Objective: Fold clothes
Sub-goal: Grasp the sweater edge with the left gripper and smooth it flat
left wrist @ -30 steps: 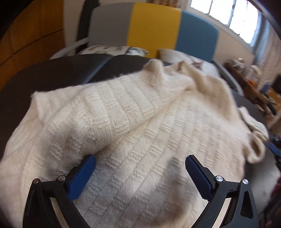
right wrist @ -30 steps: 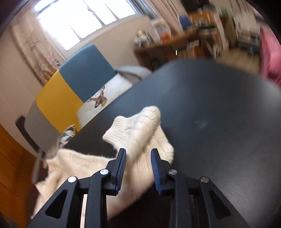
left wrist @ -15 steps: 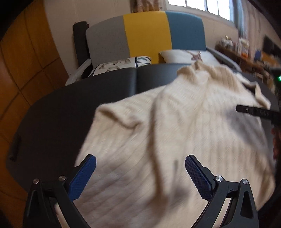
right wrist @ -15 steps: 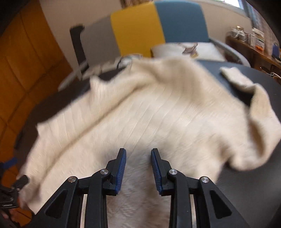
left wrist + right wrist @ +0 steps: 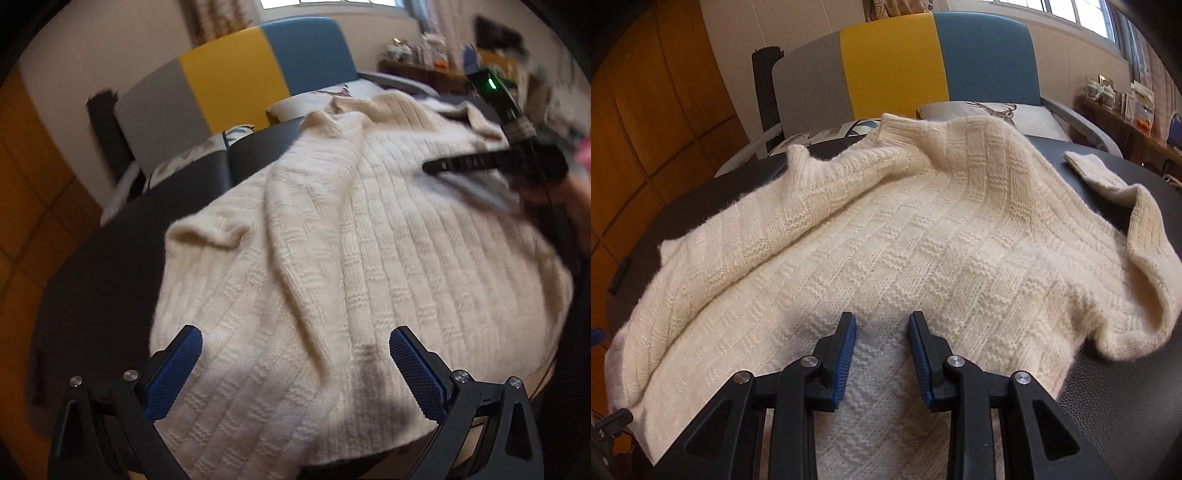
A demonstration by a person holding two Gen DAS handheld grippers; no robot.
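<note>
My left tool and right tool hang apart over the sweater on the dark bench; a sofa stands beyond.

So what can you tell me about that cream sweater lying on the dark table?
The sweater is a cream, fuzzy knit with a blocky ribbed pattern. It lies spread but rumpled across the dark table, long folds running through its body. One sleeve loops back at the right, its ribbed cuff flat on the table. The collar end points toward the grey, yellow and blue chair. The near hem hangs over the table edge. Whether either gripper touches it cannot be told.
</note>
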